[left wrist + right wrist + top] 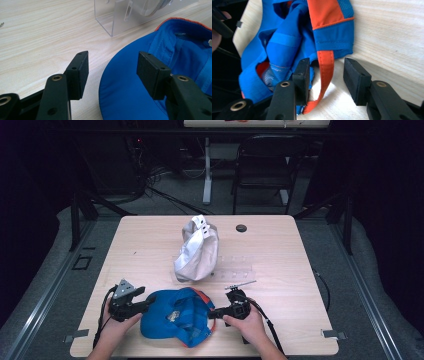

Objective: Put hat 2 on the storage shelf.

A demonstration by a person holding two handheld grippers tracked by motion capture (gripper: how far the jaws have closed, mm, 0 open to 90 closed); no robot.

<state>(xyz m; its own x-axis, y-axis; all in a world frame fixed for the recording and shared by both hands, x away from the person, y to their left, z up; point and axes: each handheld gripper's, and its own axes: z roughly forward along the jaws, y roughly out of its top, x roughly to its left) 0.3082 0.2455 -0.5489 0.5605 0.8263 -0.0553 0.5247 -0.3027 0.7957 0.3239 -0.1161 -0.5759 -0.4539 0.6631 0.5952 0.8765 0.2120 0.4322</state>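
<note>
— While both hands sit low at the near edge, where's the cap?
— Right between them. The blue cap (pixel 175 318) lies upside down on the table (pixel 150 245), hollow side up, with its orange strap (pixel 325 75) trailing off the back.
— Has either tool got hold of it?
— Not that I can see. The left gripper (pixel 112 72) stands with jaws spread, one over bare wood, the other over the blue brim, pressing nothing. The right gripper (pixel 326 80) is likewise released; the orange strap lies in the gap between its jaws, but neither pad pinches it.
— So how far along are they?
— Early, I'd judge. The white cap (pixel 196 251) already rests on the clear stand (pixel 235 270) further back, so that one looks settled. The blue one hasn't been gripped or lifted at all.
— What's left, then?
— Closing on the strap and brim, probably, then raising and placing it. That's my guess, mind.
</note>
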